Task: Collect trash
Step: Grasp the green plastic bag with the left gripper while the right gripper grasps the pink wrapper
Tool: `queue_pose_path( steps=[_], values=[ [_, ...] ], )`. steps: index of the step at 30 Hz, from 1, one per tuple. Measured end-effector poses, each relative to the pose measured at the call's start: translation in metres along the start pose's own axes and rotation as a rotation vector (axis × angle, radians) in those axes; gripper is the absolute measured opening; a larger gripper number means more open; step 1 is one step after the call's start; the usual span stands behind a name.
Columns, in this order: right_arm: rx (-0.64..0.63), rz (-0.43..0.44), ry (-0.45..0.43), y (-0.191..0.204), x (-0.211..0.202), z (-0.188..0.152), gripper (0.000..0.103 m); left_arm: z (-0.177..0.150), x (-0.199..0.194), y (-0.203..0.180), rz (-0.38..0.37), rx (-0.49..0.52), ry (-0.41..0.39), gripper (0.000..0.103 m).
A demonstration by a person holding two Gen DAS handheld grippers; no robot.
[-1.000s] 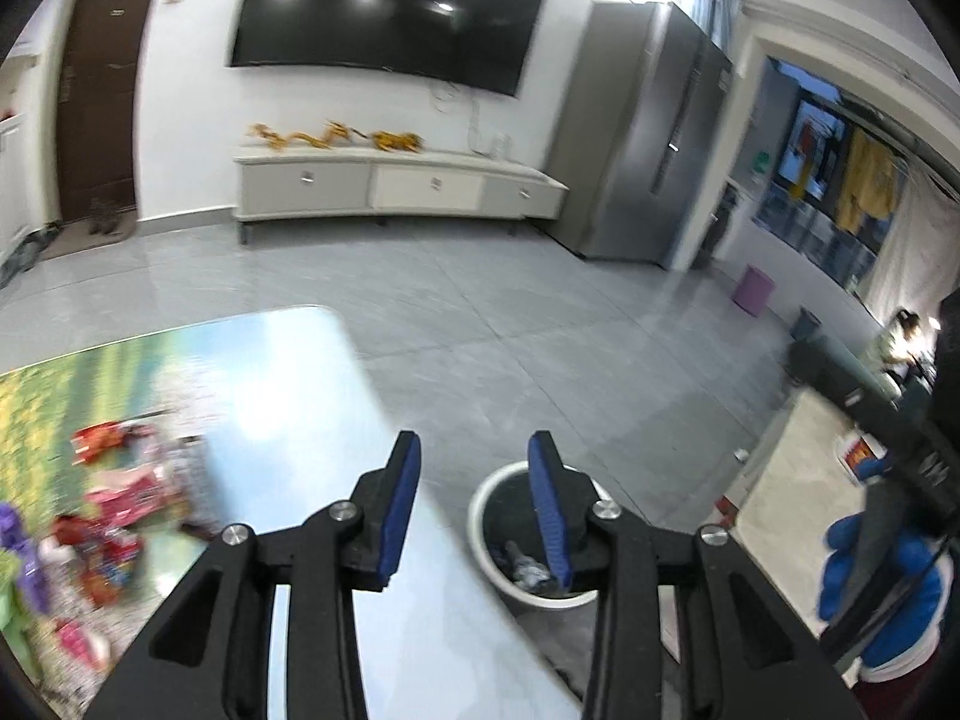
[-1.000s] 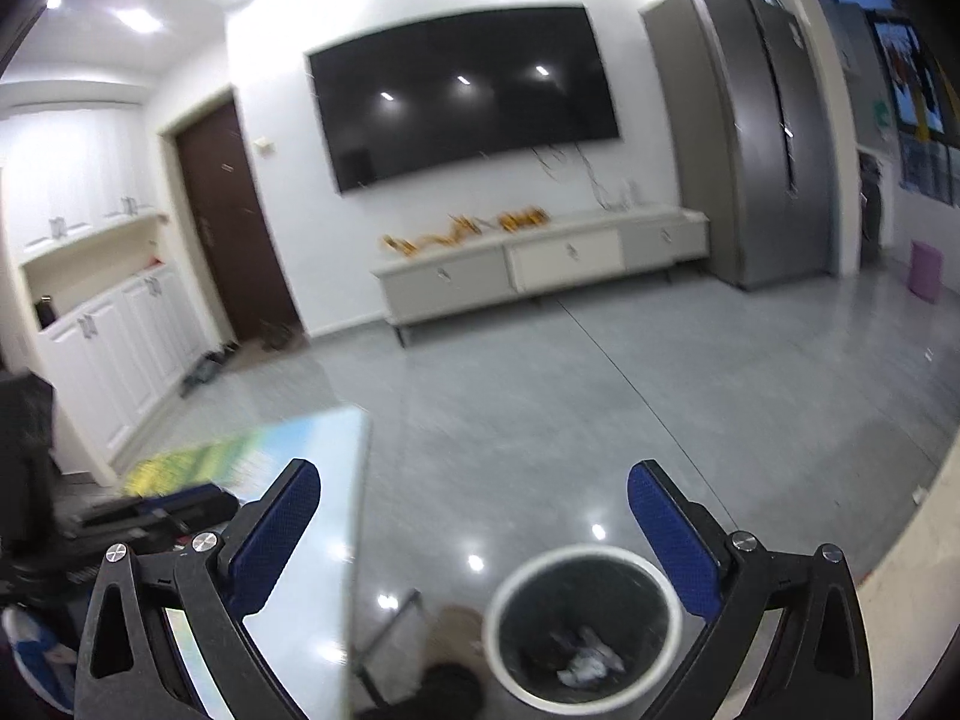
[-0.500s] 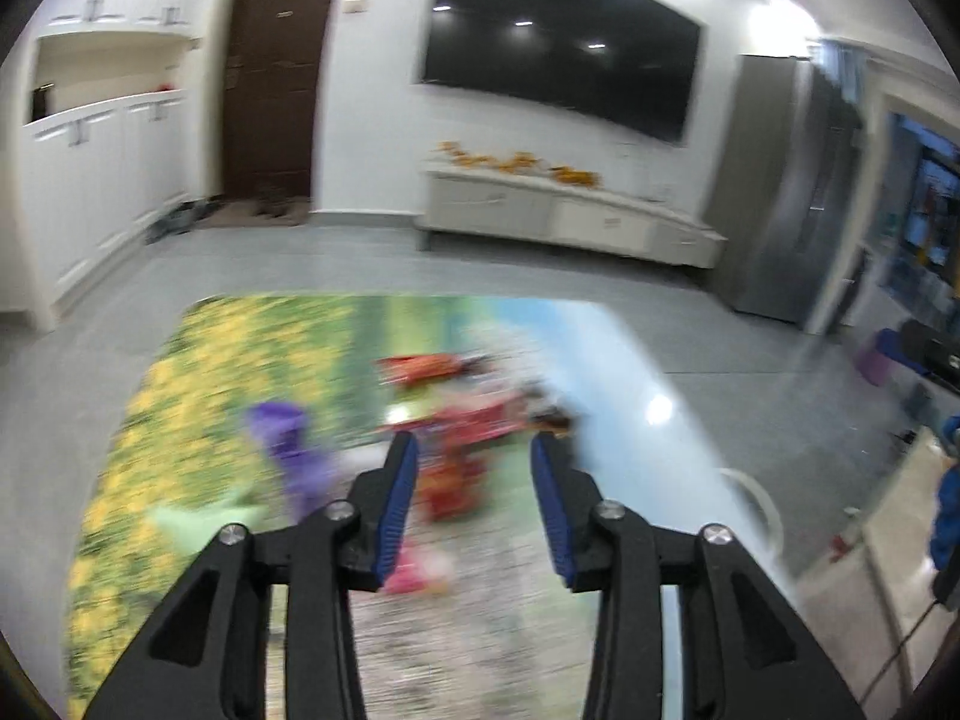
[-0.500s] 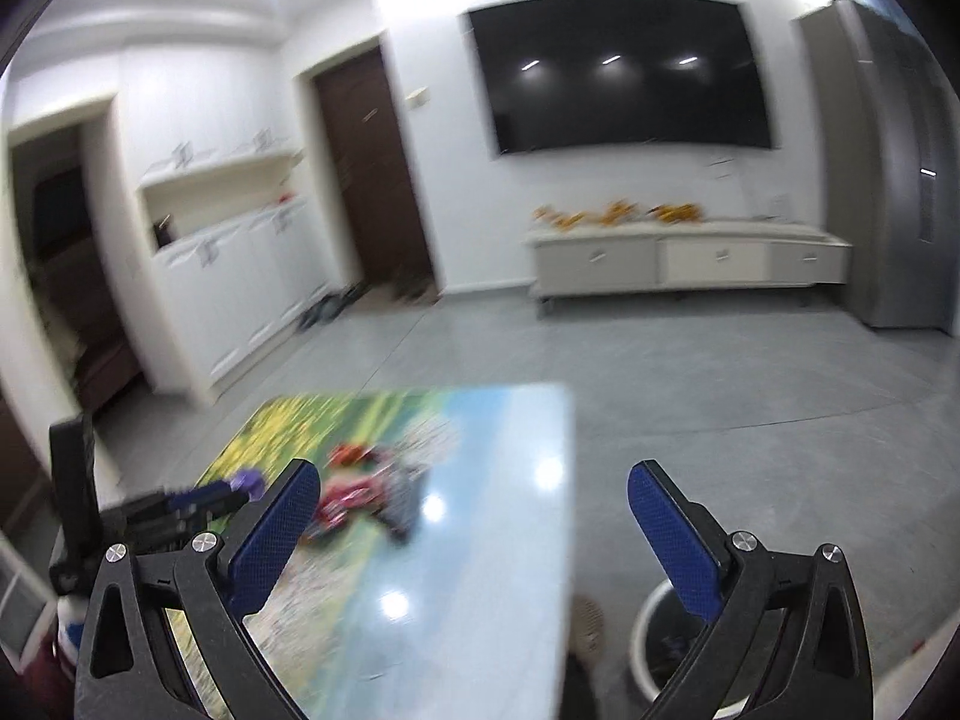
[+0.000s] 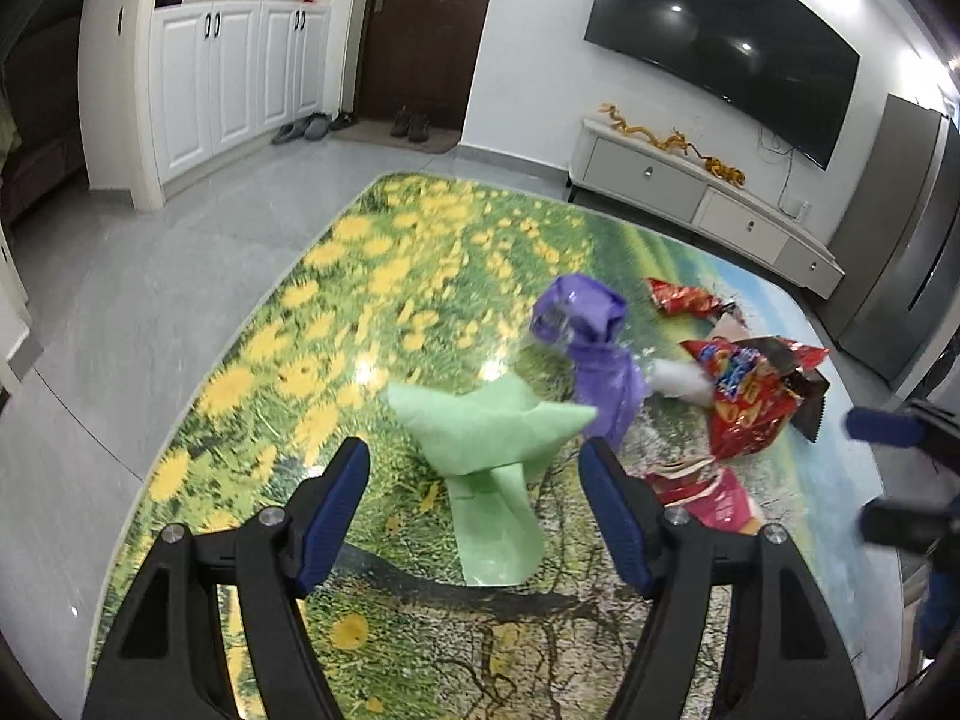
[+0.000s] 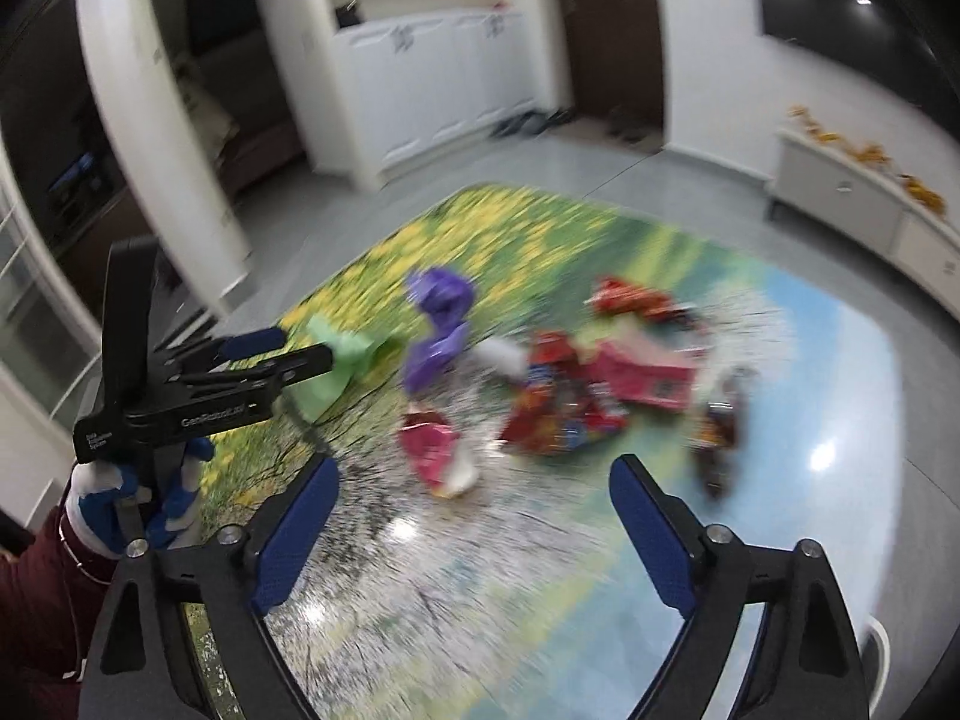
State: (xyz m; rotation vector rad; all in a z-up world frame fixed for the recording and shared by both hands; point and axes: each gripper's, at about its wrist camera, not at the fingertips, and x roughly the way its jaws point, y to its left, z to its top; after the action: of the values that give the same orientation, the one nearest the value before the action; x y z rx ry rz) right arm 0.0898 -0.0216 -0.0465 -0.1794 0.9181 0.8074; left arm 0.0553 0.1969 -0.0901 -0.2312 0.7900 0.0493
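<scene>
Trash lies on a table with a flower-meadow print (image 5: 372, 276). A crumpled green paper (image 5: 486, 426) lies just ahead of my open left gripper (image 5: 474, 474). Behind it are a purple bag (image 5: 594, 354), a white wad (image 5: 678, 381) and red snack wrappers (image 5: 744, 402). My right gripper (image 6: 474, 498) is open and empty above a pink wrapper (image 6: 435, 447) and the red wrappers (image 6: 558, 414). The left gripper also shows in the right wrist view (image 6: 288, 354), beside the green paper (image 6: 342, 360).
A white bin rim (image 6: 879, 642) shows at the table's right edge. White cabinets (image 5: 240, 66), a dark door (image 5: 420, 30), a wall TV (image 5: 720, 42) and a low sideboard (image 5: 690, 186) surround the grey floor.
Both grippers have swung left from over the bin to over the table. The left gripper's jaws have opened wider. The trash now lies close ahead.
</scene>
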Motion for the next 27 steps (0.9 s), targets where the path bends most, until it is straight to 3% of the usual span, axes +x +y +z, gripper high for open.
queue_pose_path(
  steps=[11, 17, 21, 27],
  values=[
    [-0.088, 0.073, 0.124, 0.005, 0.081, 0.007, 0.069, -0.001, 0.023, 0.01, -0.062, -0.067, 0.068, 0.069],
    [-0.101, 0.07, 0.132, 0.0, 0.09, 0.004, 0.051, -0.003, 0.023, 0.004, -0.051, -0.037, 0.076, 0.05],
    [-0.1, 0.07, 0.125, -0.001, 0.087, 0.001, 0.034, -0.006, 0.022, -0.001, -0.052, -0.022, 0.085, 0.026],
    [-0.096, 0.081, 0.093, 0.003, 0.071, -0.007, 0.031, -0.014, 0.015, 0.0, -0.066, -0.05, 0.086, 0.025]
  ],
)
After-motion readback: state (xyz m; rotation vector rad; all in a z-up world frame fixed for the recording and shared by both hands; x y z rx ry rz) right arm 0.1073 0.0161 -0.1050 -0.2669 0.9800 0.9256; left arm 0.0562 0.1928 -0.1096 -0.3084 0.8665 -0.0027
